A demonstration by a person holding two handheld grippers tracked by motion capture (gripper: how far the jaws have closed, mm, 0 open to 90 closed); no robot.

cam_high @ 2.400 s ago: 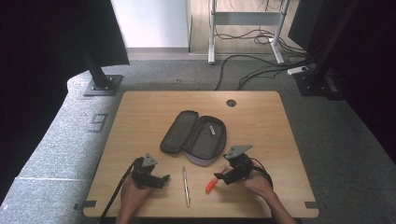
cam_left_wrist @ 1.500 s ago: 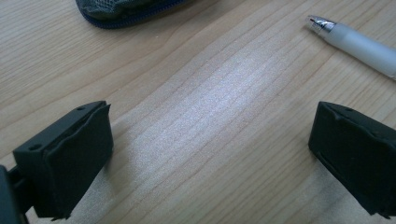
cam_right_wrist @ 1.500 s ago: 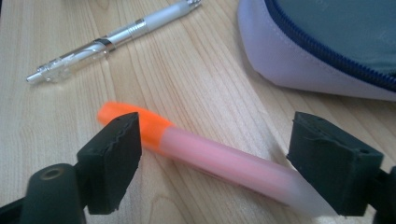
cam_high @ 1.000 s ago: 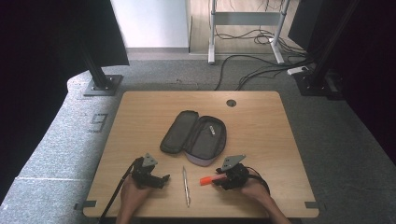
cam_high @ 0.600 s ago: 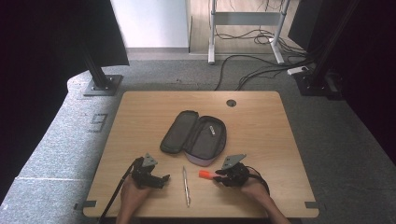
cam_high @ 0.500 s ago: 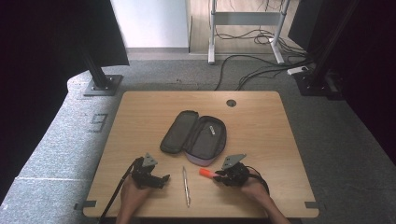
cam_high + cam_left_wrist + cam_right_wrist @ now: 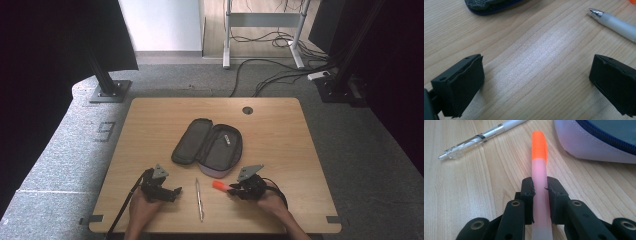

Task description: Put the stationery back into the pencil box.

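A pink marker with an orange cap lies along the wooden table, and my right gripper is shut on its barrel, both pads pressing its sides. From above, that right gripper sits low at the front right with the orange cap poking out to its left. My left gripper rests at the front left; its jaws stand wide apart, and the left gripper has bare wood between them. A clear silver-tipped pen lies between the two grippers.
An open grey pencil case with a blue zip lies mid-table, just beyond the marker, and its lilac edge is close on the right. The pen lies to the marker's left. A cable hole sits near the far edge.
Since the earliest frame my right gripper has sunk closer to the table and the orange tip has shifted slightly away from the front edge. The left gripper has stayed put.
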